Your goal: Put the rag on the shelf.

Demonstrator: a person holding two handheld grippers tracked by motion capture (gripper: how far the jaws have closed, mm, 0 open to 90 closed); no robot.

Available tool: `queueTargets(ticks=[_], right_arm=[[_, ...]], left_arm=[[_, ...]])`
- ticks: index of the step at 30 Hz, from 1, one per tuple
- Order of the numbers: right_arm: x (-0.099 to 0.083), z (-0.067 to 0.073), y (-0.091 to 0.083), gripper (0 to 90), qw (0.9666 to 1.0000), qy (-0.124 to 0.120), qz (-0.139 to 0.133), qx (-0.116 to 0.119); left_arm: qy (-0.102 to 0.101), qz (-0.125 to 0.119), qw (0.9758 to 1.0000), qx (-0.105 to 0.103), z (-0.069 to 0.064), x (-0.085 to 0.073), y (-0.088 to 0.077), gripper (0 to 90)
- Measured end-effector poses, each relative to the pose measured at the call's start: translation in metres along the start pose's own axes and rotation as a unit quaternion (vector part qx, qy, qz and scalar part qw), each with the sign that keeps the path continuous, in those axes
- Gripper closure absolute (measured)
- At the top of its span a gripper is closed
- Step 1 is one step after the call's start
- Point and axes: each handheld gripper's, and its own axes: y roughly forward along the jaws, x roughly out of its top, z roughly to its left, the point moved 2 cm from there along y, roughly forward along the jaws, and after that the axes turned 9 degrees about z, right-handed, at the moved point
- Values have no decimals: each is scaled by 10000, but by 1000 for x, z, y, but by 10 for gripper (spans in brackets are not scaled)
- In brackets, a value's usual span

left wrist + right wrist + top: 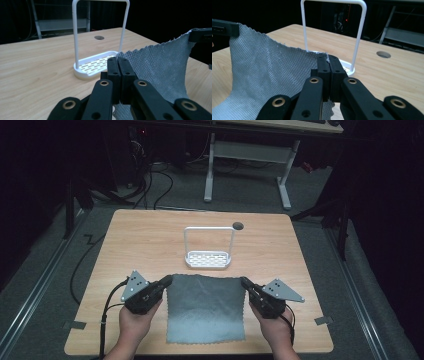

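A grey woven cloth (206, 307) lies at the near middle of the wooden table (140, 240), its far edge lifted. My left gripper (169, 279) is shut on the cloth's far left corner (120, 55). My right gripper (244, 281) is shut on the far right corner (327, 58). The cloth (160, 65) hangs stretched between the two, sagging toward the table in the right gripper view (269, 72). Just beyond it stands a white rack (208, 251) with a slotted tray base (93, 66) and a tall hoop handle (359, 35).
A round cable hole (238, 225) sits in the table behind the rack. Table edges run close on both sides of the hands. A white-legged desk (247, 155) stands on the floor beyond, with cables (160, 190) around it.
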Motion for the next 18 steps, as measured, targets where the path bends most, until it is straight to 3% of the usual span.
queueTargets(ticks=[13,18], right_arm=[[28,2,-8,898,9992,-183,-334,-87],[39,-1,-11,898,9987,-163,-466,-98]], left_arm=[[250,-320,9991,80,-2,34,-5,895],[216,-452,9987,83,2,46,-6,896]])
